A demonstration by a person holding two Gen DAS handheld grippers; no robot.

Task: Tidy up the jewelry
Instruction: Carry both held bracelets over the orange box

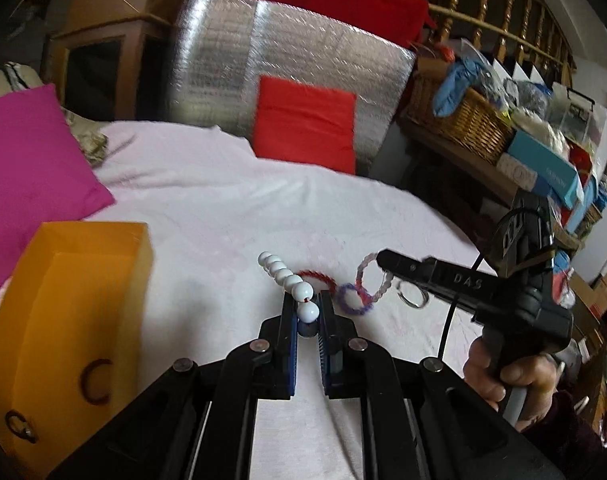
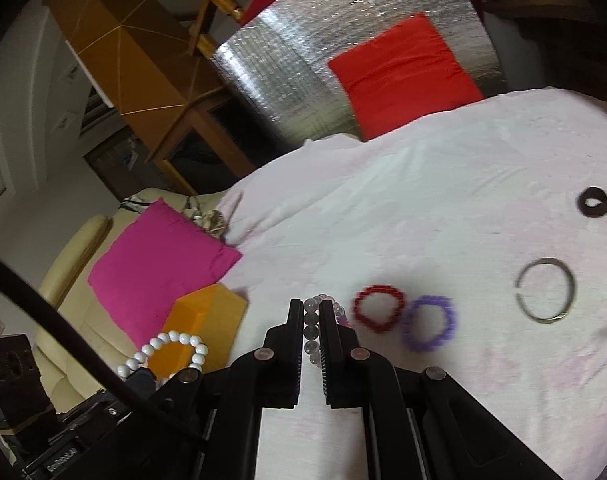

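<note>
My left gripper point(image 1: 307, 300) is shut on a white bead bracelet point(image 1: 287, 276) and holds it above the white cloth; the bracelet also shows in the right wrist view point(image 2: 163, 350). My right gripper point(image 2: 311, 307) is shut on a clear and pink bead bracelet point(image 2: 312, 326), which also shows in the left wrist view point(image 1: 373, 276). A red bracelet point(image 2: 379, 307), a purple bracelet point(image 2: 429, 322) and a metal bangle point(image 2: 545, 295) lie on the cloth to the right. An orange box point(image 1: 67, 332) stands at the left with small rings inside.
A black hair tie point(image 2: 593, 202) lies at the far right of the cloth. A pink cushion point(image 1: 27, 176) and a red cushion point(image 1: 305, 122) lie behind. A wicker basket point(image 1: 463, 120) and boxes fill the shelf at right.
</note>
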